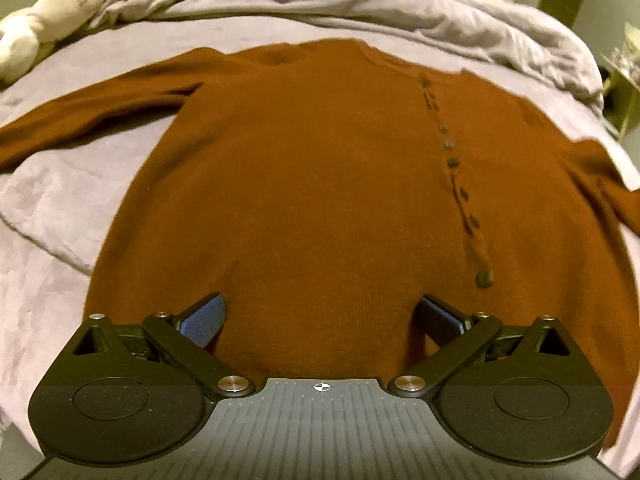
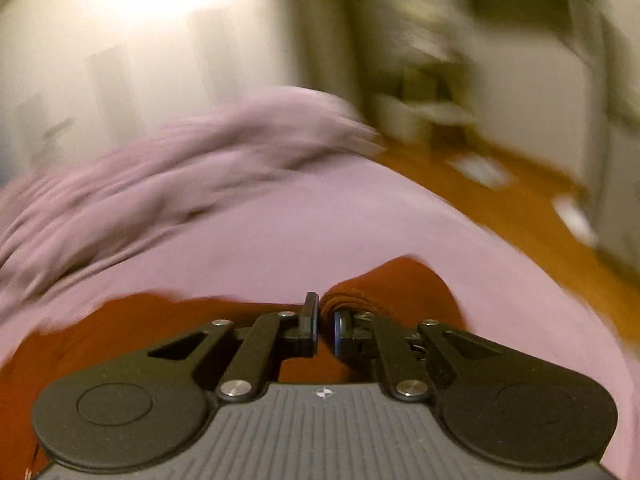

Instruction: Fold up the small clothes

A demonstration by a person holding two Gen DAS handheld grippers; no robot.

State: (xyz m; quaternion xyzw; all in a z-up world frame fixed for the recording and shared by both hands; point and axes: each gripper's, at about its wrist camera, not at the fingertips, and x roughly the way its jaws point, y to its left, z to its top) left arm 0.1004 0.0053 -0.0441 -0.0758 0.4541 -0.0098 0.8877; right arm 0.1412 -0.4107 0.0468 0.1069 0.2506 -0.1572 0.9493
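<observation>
Rust-brown cardigan (image 1: 304, 184) lies flat on the bed (image 1: 48, 208). The left gripper (image 1: 320, 320) is spread wide above its hem; the right gripper (image 2: 325, 320) is clenched on a sleeve (image 2: 392, 292). A fast pull could drag the body crooked.

warm dim light | left sharp | right motion-blurred, glare top-left | fisheye edges

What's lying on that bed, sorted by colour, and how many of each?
Rust-brown: 1, the buttoned cardigan, spread flat.
Lilac-grey: 2, the bed cover and the rumpled duvet behind it.
Cream: 1, a soft item at the far left corner, too blurred to name.
Total: 4
</observation>
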